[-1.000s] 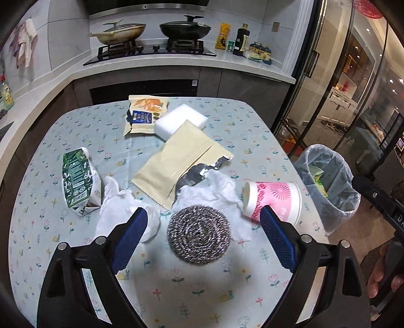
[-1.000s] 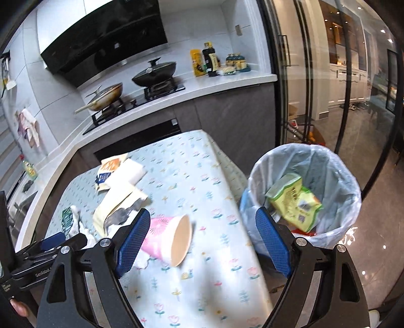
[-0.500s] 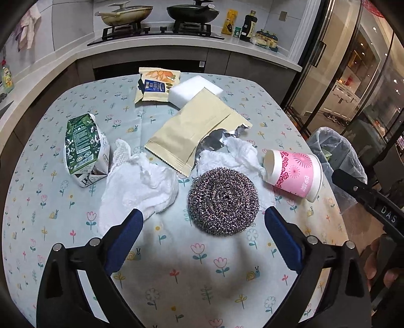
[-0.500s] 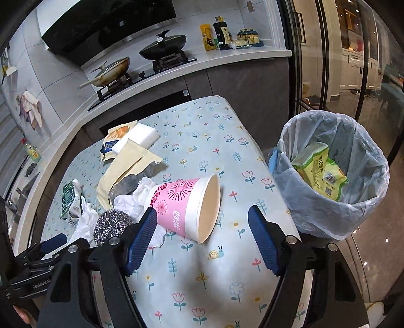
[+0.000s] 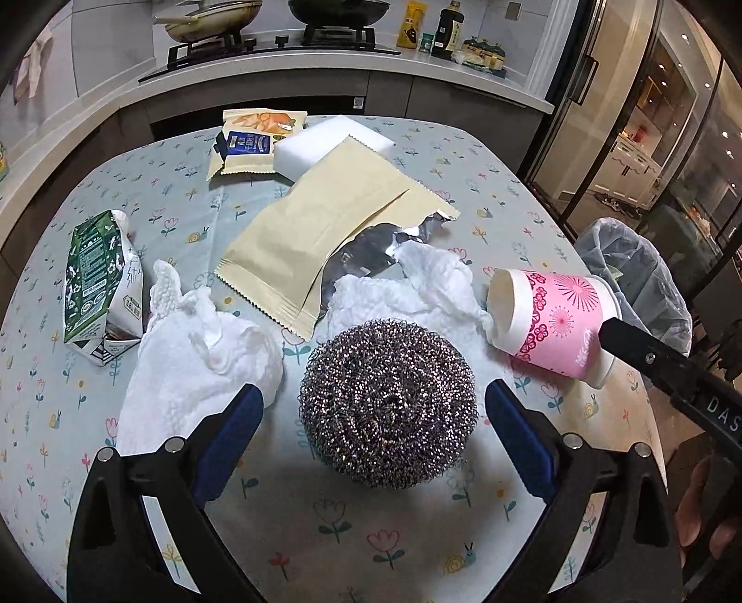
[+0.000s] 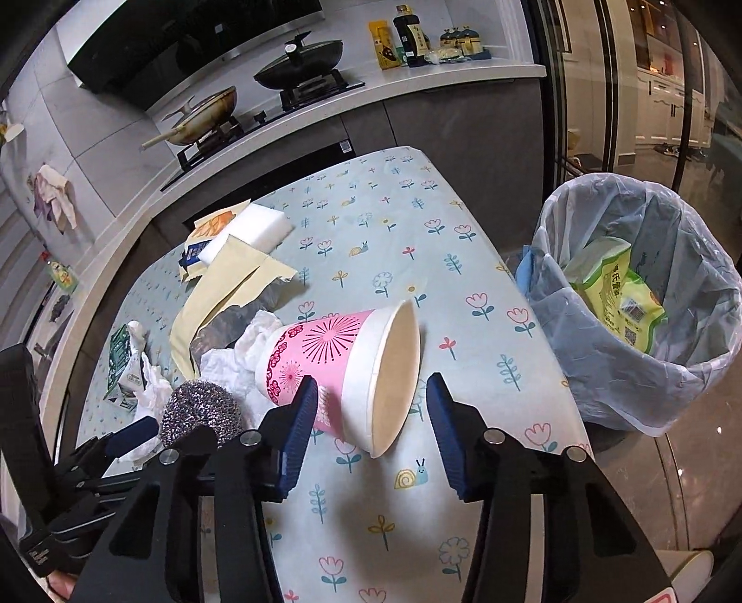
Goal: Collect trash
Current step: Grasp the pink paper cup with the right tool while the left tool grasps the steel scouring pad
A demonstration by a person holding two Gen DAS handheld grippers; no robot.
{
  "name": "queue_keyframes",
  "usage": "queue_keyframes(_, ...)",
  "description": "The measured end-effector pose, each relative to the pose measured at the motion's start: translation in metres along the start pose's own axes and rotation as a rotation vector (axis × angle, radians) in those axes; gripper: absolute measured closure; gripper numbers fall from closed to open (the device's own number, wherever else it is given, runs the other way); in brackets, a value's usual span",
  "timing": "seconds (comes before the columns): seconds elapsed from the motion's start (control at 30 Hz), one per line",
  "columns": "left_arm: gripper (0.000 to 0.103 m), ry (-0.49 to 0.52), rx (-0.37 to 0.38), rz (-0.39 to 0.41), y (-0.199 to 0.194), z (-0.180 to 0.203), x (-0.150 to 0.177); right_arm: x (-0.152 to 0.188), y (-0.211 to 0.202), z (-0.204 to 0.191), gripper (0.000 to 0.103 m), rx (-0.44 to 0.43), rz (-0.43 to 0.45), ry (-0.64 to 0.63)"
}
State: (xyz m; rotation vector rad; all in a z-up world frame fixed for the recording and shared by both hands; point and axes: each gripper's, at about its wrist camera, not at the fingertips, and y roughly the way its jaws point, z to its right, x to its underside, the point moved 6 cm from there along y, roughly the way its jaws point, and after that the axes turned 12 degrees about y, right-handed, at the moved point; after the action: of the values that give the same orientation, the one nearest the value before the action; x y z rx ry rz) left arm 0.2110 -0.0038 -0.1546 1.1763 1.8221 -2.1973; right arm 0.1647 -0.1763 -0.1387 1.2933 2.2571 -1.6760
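Right wrist view: your right gripper (image 6: 368,408) is closing around the pink cup (image 6: 341,366); centre its rim before squeezing, left gripper (image 5: 371,417) spread wide.

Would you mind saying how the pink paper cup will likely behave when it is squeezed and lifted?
The pink paper cup lies on its side, so a nudge may roll it. It looks empty and thin-walled, probably light and easily crushed near the open rim.

Beyond the fingers, a flower-patterned bench (image 6: 385,222) stands before a white counter (image 5: 463,74) with a gas stove (image 5: 278,44) carrying two pans. Grey cabinets (image 6: 463,120) sit beneath it. Right of the fingers, dark-framed glass doors (image 5: 649,116) reflect ceiling lights.
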Motion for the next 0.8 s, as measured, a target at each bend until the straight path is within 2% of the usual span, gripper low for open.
queue_keyframes(0.17, 0.012, -0.006, 0.011, -0.021, 0.012, -0.001, -0.002, 0.0, 0.011, -0.001, 0.06, -0.006, -0.017, 0.003)
queue_keyframes(0.27, 0.013, 0.0, 0.013, -0.023, 0.015, 0.001, -0.001, 0.0, 0.014, -0.003, 0.069, -0.015, -0.026, -0.004)
queue_keyframes(0.33, 0.028, 0.011, 0.038, -0.031, 0.016, 0.006, 0.0, 0.001, 0.017, -0.004, 0.077, -0.02, -0.037, -0.006)
queue_keyframes(0.43, 0.03, 0.018, 0.036, -0.024, 0.013, 0.008, 0.0, 0.002, 0.016, -0.006, 0.089, -0.034, -0.039, -0.009)
queue_keyframes(0.63, 0.031, 0.022, 0.064, -0.002, -0.004, 0.017, 0.001, -0.005, 0.002, -0.005, 0.099, -0.046, -0.004, -0.008)
queue_keyframes(0.8, 0.031, 0.038, 0.074, 0.031, -0.023, 0.027, -0.007, -0.014, -0.015, -0.003, 0.099, -0.061, 0.036, -0.003)
